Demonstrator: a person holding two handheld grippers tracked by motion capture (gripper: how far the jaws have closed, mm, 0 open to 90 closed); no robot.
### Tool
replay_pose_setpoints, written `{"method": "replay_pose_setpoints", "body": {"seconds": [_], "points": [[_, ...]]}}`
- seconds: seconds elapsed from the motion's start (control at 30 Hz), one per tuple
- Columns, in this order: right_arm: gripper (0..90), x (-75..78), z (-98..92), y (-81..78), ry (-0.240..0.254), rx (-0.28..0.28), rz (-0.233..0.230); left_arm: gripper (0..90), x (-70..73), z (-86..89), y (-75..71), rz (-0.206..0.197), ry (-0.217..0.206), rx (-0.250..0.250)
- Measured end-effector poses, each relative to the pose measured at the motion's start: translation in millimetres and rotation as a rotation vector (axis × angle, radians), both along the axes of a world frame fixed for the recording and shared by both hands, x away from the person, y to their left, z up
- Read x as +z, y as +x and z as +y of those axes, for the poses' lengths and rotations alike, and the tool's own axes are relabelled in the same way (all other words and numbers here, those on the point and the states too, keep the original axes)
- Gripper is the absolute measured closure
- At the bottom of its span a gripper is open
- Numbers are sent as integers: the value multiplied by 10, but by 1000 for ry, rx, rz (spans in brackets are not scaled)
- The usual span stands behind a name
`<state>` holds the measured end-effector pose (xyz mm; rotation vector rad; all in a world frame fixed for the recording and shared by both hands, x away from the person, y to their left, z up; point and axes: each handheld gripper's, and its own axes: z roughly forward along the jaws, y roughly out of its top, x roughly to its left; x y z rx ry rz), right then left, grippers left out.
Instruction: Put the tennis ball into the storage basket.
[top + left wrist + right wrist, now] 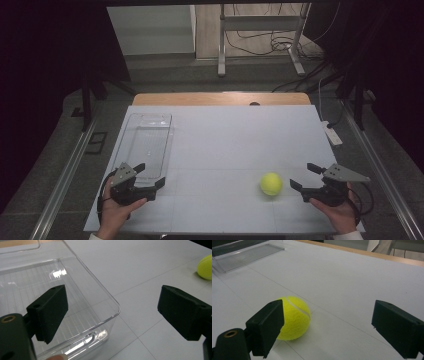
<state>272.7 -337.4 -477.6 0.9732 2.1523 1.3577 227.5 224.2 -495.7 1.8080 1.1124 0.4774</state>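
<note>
Tennis ball point(271, 183) lower right of high view, on desk point(225, 145), just left of right hand-held gripper point(305, 177), jaws wide, empty. Left hand-held gripper point(151, 174) open at clear tray point(150, 135) corner. Risk: off-centre jaw nudges ball, ball rolls away; round felt may squirt out.

A lab: white-topped table point(225, 140) on a grey floor point(65, 165), dark curtains point(40, 75), metal stand point(260, 30), loose cables point(260, 45) far behind.

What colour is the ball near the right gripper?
Yellow-green with a white seam; the ball shows best in the right gripper view.
</note>
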Motion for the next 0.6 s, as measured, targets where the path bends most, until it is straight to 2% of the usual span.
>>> {"method": "replay_pose_setpoints", "body": {"seconds": [0.6], "points": [[122, -41, -35, 11, 16, -3, 7, 111, 18, -31, 2, -2, 8, -4]]}}
